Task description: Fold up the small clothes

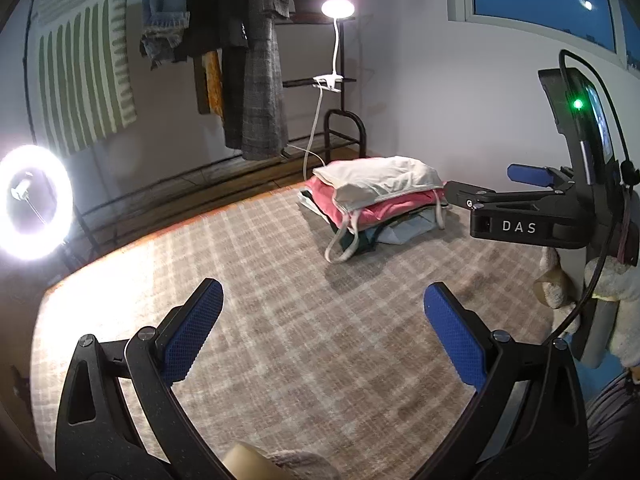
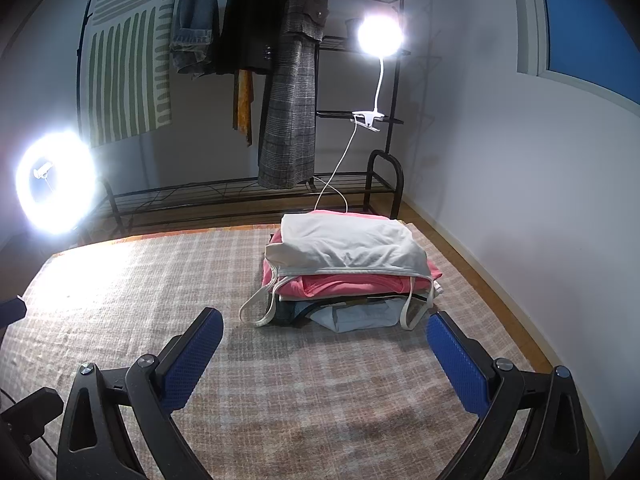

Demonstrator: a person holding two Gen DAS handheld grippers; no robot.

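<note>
Both the left gripper [image 1: 322,330] and the right gripper [image 2: 324,356] are wide open, holding nothing, above a checked rug [image 2: 120,300]; folded clothes [image 2: 348,272] sit mid-frame, a ring light [image 2: 56,188] glows left.

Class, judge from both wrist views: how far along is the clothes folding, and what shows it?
Done: a stack of folded clothes sits on the checked rug, a white top uppermost over a pink garment, its straps trailing loose. In hand: nothing; the left gripper and right gripper are both open and empty. Left: no unfolded item shows on the rug, so folding looks nearly or fully finished.
</note>
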